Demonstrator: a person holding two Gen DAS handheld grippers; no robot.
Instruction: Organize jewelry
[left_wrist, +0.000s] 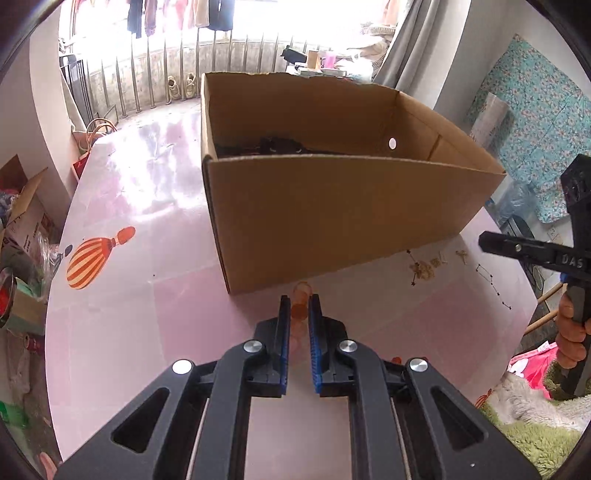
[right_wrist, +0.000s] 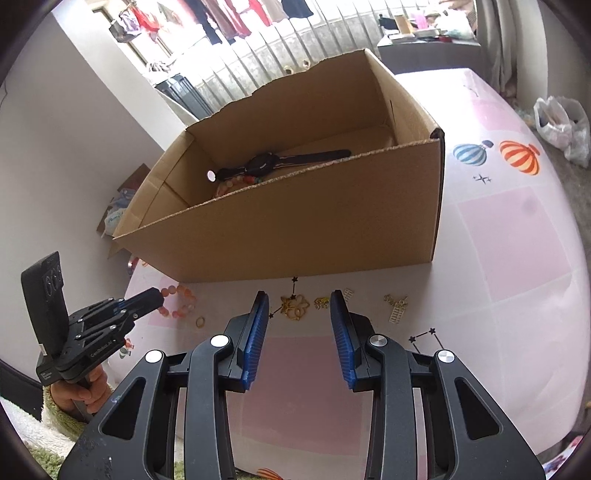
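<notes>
Left gripper nearly closed, pinching an orange bead bracelet; in the right wrist view its tips sit on the beads, and the loop trails off them toward the right gripper, low over the desk. Cardboard box stands just ahead of the left gripper, open top.

Right gripper partly open, nothing between the pads. Just ahead of it on the desk: gold flower pendant off its left finger, small gold charm between the fingertips, ladder-shaped gold earring off to the right. Small gold ring lies left of it, near the bracelet.

Inside the box, farther ahead: black watch lying flat, and a multicoloured bead bracelet by the near wall.

Person's hand grips the left handle.
</notes>
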